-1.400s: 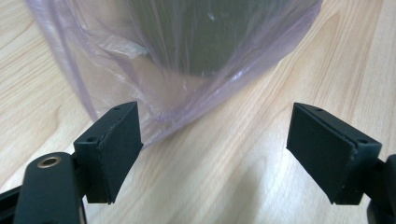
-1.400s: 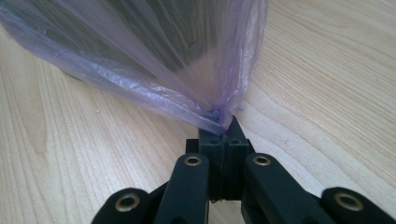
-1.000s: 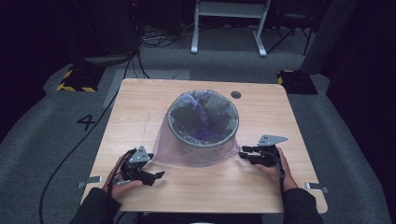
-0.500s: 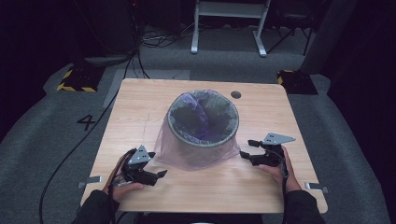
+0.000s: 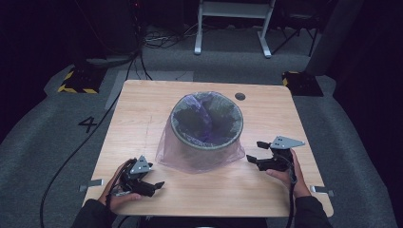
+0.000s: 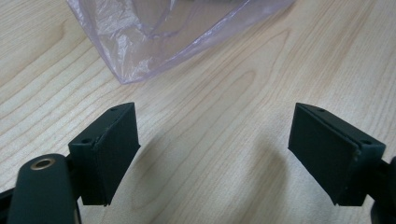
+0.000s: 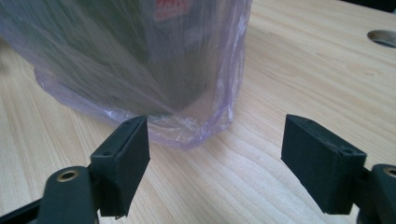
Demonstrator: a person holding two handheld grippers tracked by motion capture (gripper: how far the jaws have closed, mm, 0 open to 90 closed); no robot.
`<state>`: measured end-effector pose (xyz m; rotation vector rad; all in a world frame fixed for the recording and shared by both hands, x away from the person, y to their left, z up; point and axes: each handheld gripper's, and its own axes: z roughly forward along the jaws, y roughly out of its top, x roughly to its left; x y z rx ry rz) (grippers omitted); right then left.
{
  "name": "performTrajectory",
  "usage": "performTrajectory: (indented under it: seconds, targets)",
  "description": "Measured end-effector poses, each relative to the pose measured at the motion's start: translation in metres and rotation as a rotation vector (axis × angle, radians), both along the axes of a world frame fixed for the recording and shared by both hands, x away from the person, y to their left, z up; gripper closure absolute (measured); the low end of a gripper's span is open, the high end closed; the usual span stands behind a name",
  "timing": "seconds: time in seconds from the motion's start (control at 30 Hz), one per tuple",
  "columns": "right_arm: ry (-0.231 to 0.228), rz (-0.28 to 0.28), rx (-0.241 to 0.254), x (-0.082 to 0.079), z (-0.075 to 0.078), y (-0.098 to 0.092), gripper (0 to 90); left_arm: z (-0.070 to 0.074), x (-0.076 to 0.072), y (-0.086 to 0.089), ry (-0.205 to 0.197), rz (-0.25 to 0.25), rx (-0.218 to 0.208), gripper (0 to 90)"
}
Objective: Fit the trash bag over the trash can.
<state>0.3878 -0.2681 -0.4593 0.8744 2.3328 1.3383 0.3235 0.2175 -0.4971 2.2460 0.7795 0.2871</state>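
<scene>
- Both grippers had drawn back from the bag since a second earlier, toward the tabletop's near edge, while the bin stayed put.
- The mesh bin [image 5: 207, 124] stood upright at mid-tabletop, its purple bag [image 5: 199, 159] lining it and skirting down to the wood.
- The right gripper [image 5: 256, 159], jaws wide and empty, sat just beside the skirt's near-right corner, nearer than the other.
- The left gripper [image 5: 154, 186], equally wide and empty, lay toward the near-left corner, the skirt ahead of it.
- Bare tabletop [image 5: 142, 109] surrounded the bin.
</scene>
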Motion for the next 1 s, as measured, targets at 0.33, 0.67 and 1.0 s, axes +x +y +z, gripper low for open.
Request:
performTrajectory:
  seconds: [0.33,0.67,1.0]
  targets:
    - [-0.032,-0.026,0.008,-0.005,0.009,-0.003,20.8,-0.005,0.004,0.001,-0.001,-0.022,0.001,15.6]
    - [-0.080,-0.033,0.008,-0.013,0.021,0.001,19.5,-0.007,0.004,0.004,-0.018,-0.024,0.002,14.8]
    - [-0.126,-0.058,0.030,-0.015,0.047,0.002,20.3,-0.007,0.005,0.004,-0.019,-0.026,0.002,14.7]
